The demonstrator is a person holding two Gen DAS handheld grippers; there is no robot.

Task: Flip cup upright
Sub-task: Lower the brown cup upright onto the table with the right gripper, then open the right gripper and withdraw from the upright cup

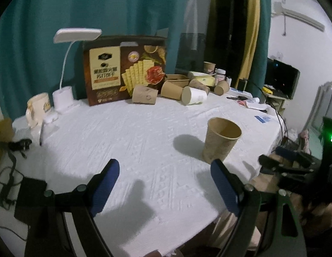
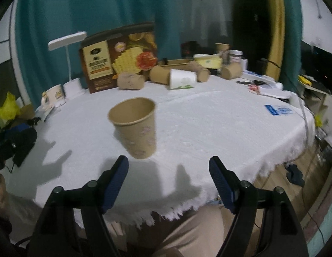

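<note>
cup: brown paper cup [image 2: 135, 127] stood upright, mouth up, on the white worktop [image 2: 209, 124], near its front edge | right hand-held gripper [image 2: 169, 178]: jaws apart, empty, just short of the cup, so release looked done | left hand-held gripper [image 1: 165, 181]: wide, empty, beside the cup | task: seemingly complete
</note>
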